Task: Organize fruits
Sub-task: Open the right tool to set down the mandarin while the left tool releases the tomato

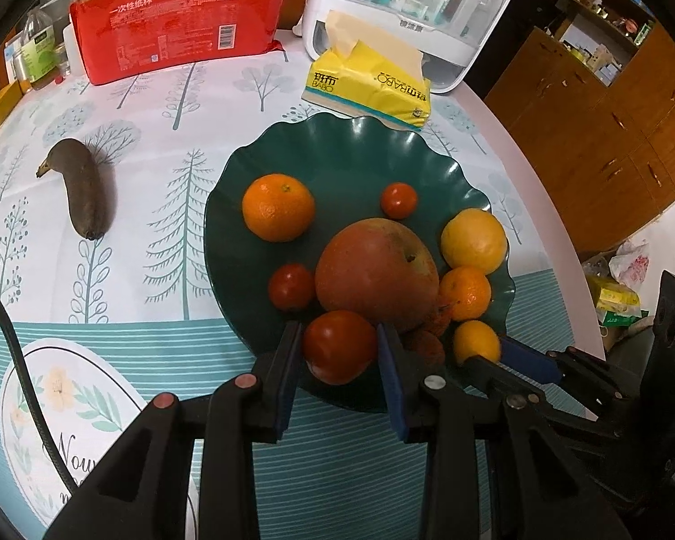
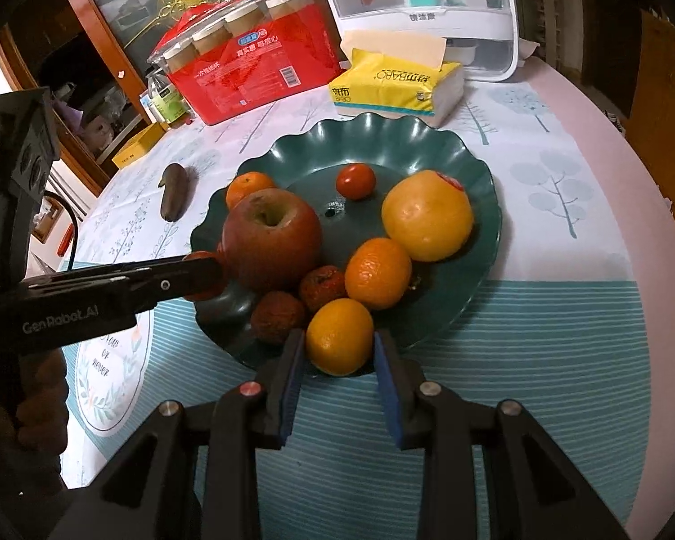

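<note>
A dark green wavy plate (image 1: 337, 148) (image 2: 382, 135) holds a red apple (image 1: 375, 270) (image 2: 270, 238), a big yellow orange (image 1: 472, 240) (image 2: 427, 220), mandarins, small tomatoes and lychees (image 2: 276, 317). At its near rim my left gripper (image 1: 339, 330) is shut on a red tomato (image 1: 337, 353). Beside it, my right gripper (image 2: 339, 337) is shut on a small yellow-orange citrus (image 2: 339, 342), also seen in the left wrist view (image 1: 477, 342). A blackened banana (image 1: 85, 189) (image 2: 174, 198) lies on the tablecloth left of the plate.
Behind the plate sit a yellow tissue pack (image 1: 369, 85), a red pack of paper cups (image 1: 175, 22) and a white storage box (image 1: 409, 9). Bottles (image 1: 40, 49) stand at the far left. The round table's edge (image 1: 558, 225) curves along the right.
</note>
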`<action>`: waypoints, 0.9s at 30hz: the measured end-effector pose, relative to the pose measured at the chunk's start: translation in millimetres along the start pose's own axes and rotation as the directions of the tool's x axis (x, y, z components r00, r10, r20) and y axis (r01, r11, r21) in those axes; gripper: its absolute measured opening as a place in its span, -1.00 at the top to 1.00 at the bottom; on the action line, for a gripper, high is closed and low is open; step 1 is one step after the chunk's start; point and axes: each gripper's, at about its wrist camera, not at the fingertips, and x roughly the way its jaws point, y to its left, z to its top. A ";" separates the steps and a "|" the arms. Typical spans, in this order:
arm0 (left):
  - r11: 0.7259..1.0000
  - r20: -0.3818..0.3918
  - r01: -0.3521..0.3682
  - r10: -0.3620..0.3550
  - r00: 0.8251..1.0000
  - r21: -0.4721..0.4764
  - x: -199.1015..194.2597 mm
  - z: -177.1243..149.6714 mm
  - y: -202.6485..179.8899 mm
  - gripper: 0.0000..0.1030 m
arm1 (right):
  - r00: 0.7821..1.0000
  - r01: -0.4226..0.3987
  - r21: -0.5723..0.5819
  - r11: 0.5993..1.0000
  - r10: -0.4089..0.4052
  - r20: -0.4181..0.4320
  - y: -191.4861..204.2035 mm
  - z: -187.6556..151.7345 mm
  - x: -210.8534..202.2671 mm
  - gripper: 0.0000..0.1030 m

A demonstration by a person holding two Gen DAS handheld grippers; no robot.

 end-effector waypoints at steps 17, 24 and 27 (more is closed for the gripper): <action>0.999 0.042 -0.016 0.017 0.999 -0.038 -34.0 -17.4 19.7 -0.21 | 0.999 0.030 0.012 0.999 -0.030 0.019 14.2 -3.2 -13.1 0.11; 0.993 0.031 -0.057 0.061 0.998 -0.107 -50.6 -30.6 55.9 -0.42 | 0.999 0.044 0.029 0.999 -0.044 0.016 29.0 -4.6 -15.3 0.11; 0.989 0.026 -0.078 0.082 0.996 -0.126 -60.2 -36.0 77.7 -0.47 | 0.998 0.047 0.027 0.999 -0.048 0.028 42.1 -2.4 -16.8 0.11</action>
